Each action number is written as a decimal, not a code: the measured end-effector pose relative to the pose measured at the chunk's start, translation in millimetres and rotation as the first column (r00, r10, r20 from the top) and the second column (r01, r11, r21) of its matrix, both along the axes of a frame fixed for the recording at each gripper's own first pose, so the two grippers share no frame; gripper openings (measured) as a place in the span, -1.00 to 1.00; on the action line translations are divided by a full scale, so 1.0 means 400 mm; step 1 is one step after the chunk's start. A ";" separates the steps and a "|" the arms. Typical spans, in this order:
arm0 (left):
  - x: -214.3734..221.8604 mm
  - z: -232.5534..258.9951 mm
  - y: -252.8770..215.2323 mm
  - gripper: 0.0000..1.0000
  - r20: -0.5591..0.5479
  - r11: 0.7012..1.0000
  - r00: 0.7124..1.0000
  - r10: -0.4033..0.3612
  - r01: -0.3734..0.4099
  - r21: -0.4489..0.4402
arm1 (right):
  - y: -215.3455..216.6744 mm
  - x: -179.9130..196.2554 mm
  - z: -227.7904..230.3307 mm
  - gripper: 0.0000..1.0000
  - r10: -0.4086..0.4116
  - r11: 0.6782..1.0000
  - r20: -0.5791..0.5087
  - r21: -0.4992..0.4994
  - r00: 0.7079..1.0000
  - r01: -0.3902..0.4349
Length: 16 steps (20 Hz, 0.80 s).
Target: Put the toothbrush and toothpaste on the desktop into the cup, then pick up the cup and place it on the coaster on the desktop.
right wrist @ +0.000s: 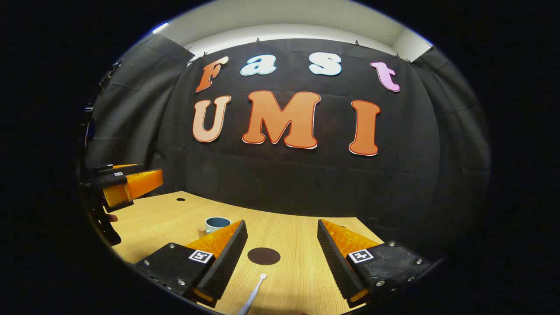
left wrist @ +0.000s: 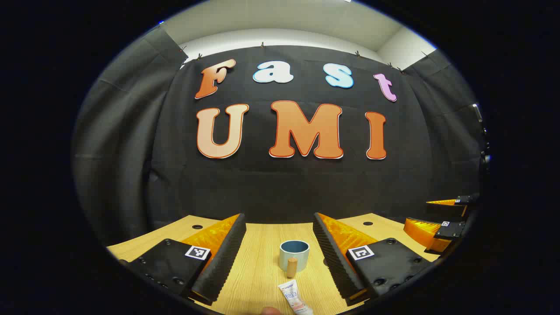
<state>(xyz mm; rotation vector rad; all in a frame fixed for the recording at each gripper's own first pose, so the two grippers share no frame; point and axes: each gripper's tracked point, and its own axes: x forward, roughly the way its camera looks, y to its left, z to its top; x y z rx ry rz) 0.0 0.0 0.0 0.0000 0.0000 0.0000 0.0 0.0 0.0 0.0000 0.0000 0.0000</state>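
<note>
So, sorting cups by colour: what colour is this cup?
Blue-grey, with a wooden handle; the cup shows best in the left gripper view.

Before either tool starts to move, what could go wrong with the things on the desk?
1. The toothpaste lies flat just in front of the cup; a low approach by the open left tool may push it into the cup and shift or tip it.
2. The toothbrush is thin and flat on the desk, so the open right tool may slip off it.
3. The coaster lies close beyond the toothbrush and could be nudged.
</note>
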 end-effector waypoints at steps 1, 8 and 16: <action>0.004 -0.004 -0.006 0.98 -0.003 1.000 1.000 -0.003 0.003 0.000 | 0.000 -0.001 0.000 0.94 0.003 1.000 -0.002 0.007 1.000 -0.003; 0.009 -0.002 -0.025 0.98 -0.011 1.000 1.000 -0.011 0.011 0.008 | -0.001 0.002 -0.007 0.94 0.009 1.000 -0.021 0.027 1.000 -0.009; 0.030 -0.045 -0.037 0.99 -0.081 1.000 0.997 -0.016 0.016 0.000 | 0.006 0.008 -0.032 0.93 0.040 0.999 -0.075 0.037 0.996 -0.038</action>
